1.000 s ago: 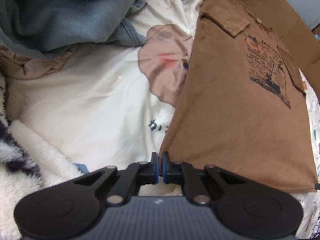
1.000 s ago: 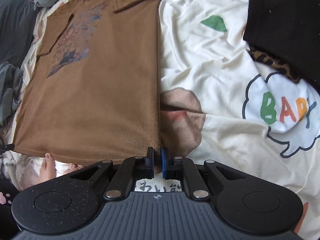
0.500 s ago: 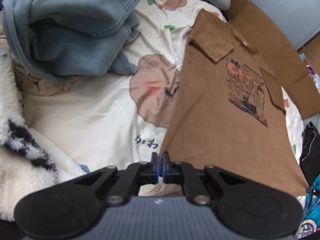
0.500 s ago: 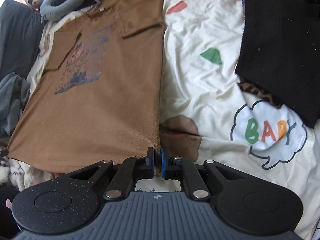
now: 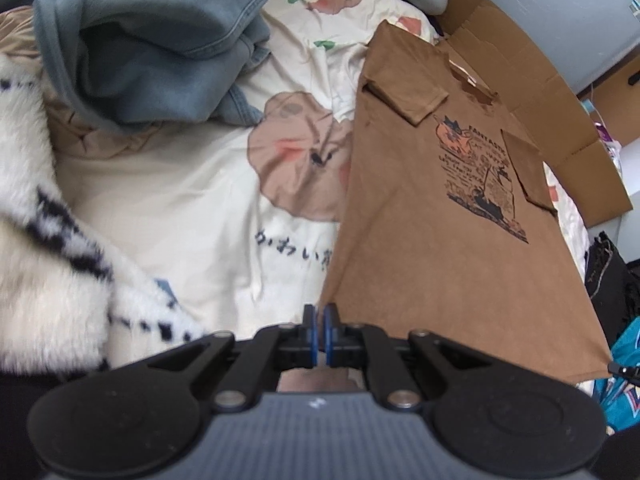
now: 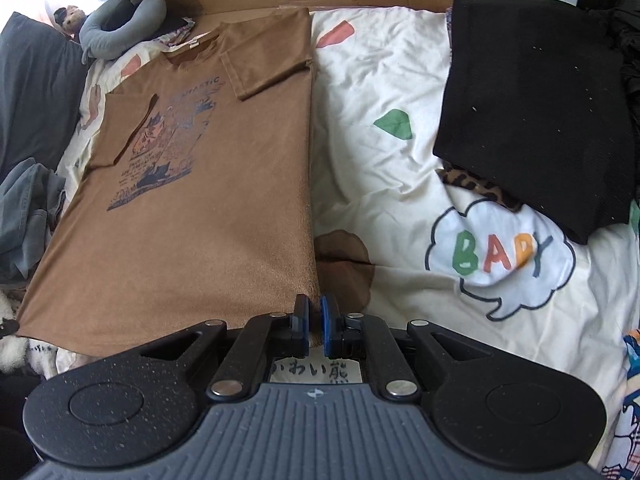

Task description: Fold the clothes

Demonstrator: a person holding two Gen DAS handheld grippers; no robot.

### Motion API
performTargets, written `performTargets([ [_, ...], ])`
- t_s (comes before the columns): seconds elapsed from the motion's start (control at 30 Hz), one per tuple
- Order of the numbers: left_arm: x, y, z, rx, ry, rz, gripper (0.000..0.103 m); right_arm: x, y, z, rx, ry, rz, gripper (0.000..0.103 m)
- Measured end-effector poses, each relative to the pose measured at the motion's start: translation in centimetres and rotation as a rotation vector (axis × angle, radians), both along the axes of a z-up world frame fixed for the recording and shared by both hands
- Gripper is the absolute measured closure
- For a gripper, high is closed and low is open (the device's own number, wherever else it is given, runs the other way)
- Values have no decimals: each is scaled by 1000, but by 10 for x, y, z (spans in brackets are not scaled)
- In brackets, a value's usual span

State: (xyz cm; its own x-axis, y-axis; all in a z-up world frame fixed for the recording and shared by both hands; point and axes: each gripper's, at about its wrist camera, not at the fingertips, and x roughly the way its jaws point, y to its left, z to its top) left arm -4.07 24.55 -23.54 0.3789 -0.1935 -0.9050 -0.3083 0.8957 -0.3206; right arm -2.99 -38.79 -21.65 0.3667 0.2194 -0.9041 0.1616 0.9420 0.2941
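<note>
A brown T-shirt (image 5: pixel 448 248) with a dark print lies front up on the cream bedspread, both sleeves folded inward; it also shows in the right wrist view (image 6: pixel 208 216). My left gripper (image 5: pixel 319 320) is shut on the shirt's bottom left hem corner. My right gripper (image 6: pixel 314 312) is shut on the bottom right hem corner. The hem end is lifted off the bed and stretched between the two grippers; the collar end rests on the bed.
A blue denim pile (image 5: pixel 152 40) and a furry white-black blanket (image 5: pixel 52 272) lie left of the shirt. Folded black clothes (image 6: pixel 536 104) lie to the right. Flattened cardboard (image 5: pixel 540 92) stands beyond the collar, with a grey neck pillow (image 6: pixel 116 32).
Both grippers have risen and pulled back with the hem corners, lifting the shirt's lower end off the bedspread. More of the bed and cardboard shows.
</note>
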Motion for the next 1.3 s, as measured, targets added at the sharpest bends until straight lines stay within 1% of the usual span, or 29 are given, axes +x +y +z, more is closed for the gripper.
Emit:
performTargets([
  [0.27, -35, -1, 4, -22, 12, 23, 100, -27, -4, 8, 11, 9, 3, 99],
  [0.5, -59, 1, 7, -35, 32, 38, 100, -53, -3, 8, 10, 34, 21, 99],
  [0.73, -72, -2, 4, -33, 44, 41, 100, -67, -4, 5, 16, 42, 17, 99],
  [0.87, -67, -2, 3, -33, 42, 49, 100, -63, -4, 5, 26, 44, 17, 99],
  [1.0, -55, -1, 9, -33, 30, 48, 100, -55, -2, 8, 34, 41, 27, 99],
  [1.3, -15, 12, 22, -38, 5, 61, 100, -20, -11, 11, 58, 45, 21, 99],
])
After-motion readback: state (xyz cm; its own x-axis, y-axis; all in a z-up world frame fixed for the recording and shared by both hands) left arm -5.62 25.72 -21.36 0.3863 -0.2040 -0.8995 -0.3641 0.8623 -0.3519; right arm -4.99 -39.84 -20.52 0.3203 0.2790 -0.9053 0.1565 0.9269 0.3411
